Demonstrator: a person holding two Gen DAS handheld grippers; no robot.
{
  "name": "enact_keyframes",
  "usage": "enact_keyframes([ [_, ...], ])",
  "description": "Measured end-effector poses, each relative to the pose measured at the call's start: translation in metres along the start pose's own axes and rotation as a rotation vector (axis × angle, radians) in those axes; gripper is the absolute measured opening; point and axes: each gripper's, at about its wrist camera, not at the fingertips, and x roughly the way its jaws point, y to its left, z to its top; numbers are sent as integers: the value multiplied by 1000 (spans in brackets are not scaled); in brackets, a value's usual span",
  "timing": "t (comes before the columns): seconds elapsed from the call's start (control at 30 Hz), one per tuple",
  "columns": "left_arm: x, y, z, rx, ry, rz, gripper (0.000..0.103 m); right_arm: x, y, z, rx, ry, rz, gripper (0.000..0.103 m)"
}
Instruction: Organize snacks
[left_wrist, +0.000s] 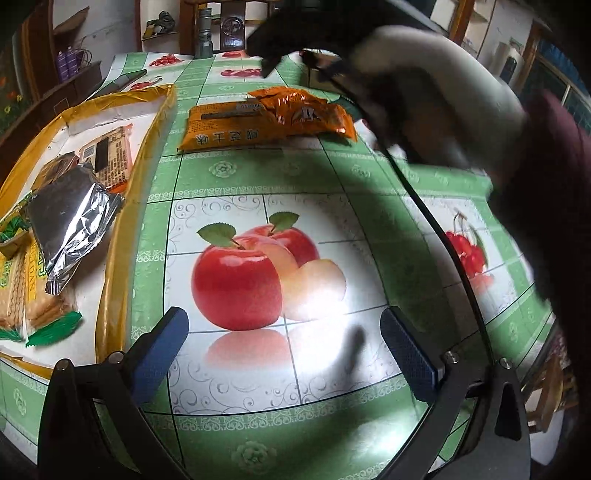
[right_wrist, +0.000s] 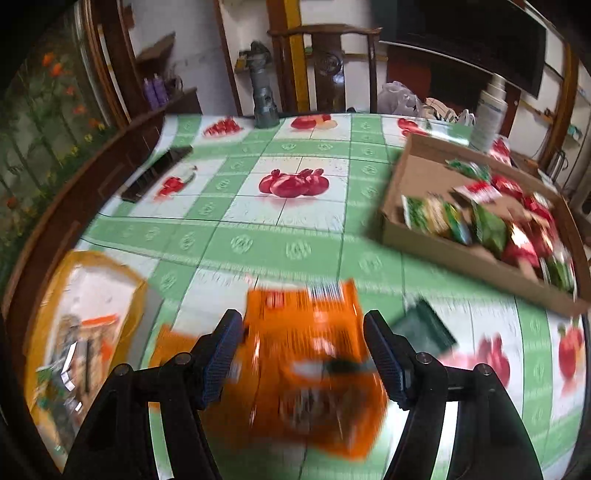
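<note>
Two orange snack packets (left_wrist: 269, 118) lie on the fruit-print tablecloth, one overlapping the other. In the right wrist view the upper orange packet (right_wrist: 314, 362) lies between my right gripper's (right_wrist: 303, 354) open fingers, blurred by motion. That gripper also shows in the left wrist view (left_wrist: 291, 59), above the packets. My left gripper (left_wrist: 284, 350) is open and empty, low over the apple picture. A yellow-rimmed tray (left_wrist: 147, 155) at the left holds a silver foil pack (left_wrist: 74, 225), biscuit packs (left_wrist: 33, 295) and an orange-labelled packet (left_wrist: 110, 158).
A cardboard box (right_wrist: 443, 247) full of red and green snack packets stands at the right. A dark green packet (right_wrist: 424, 328) lies beside the orange ones. A grey flashlight (right_wrist: 264, 99), a black remote (right_wrist: 159, 171) and a white bottle (right_wrist: 489, 110) stand farther back.
</note>
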Motion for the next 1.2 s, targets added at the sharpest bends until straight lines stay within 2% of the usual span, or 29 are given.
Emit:
enact_keyframes([
  [0.07, 1, -3, -1, 21, 3, 14, 103, 22, 9, 10, -42, 59, -29, 67],
  [0.1, 1, -3, -2, 26, 2, 15, 103, 31, 11, 11, -57, 90, -33, 57],
  [0.13, 1, -2, -3, 27, 1, 14, 103, 39, 14, 9, -73, 119, -48, 56],
  [0.2, 1, -2, -4, 31, 0, 14, 103, 36, 16, 5, -89, 121, -71, 55],
  [0.3, 1, -3, -5, 35, -1, 16, 103, 24, 13, -13, -130, 185, -74, 54],
  [0.43, 2, -3, -3, 37, -1, 20, 103, 2, 3, -34, -176, 218, -169, 55],
  [0.47, 2, -3, -3, 37, -1, 21, 103, -6, 1, -35, -162, 190, -161, 55],
  [0.53, 2, -3, -3, 38, 0, 23, 103, -24, 2, -32, -136, 118, -73, 60],
  [0.63, 0, -3, -3, 37, -2, 19, 103, -27, 25, -28, -160, 89, 16, 62],
  [0.73, -1, -3, -3, 36, -3, 16, 103, -10, 56, -22, -199, 111, 88, 59],
  [0.87, -2, -3, -3, 34, -6, 8, 103, 11, 81, -23, -218, 155, 141, 58],
  [0.97, -2, -2, -3, 34, -8, 6, 103, 11, 79, -27, -209, 175, 143, 54],
  [1.03, -2, -2, -3, 33, -8, 6, 103, 5, 73, -33, -180, 209, 164, 40],
  [1.2, -2, -1, -2, 31, -11, -2, 103, -14, 53, -60, -104, 319, 226, 38],
])
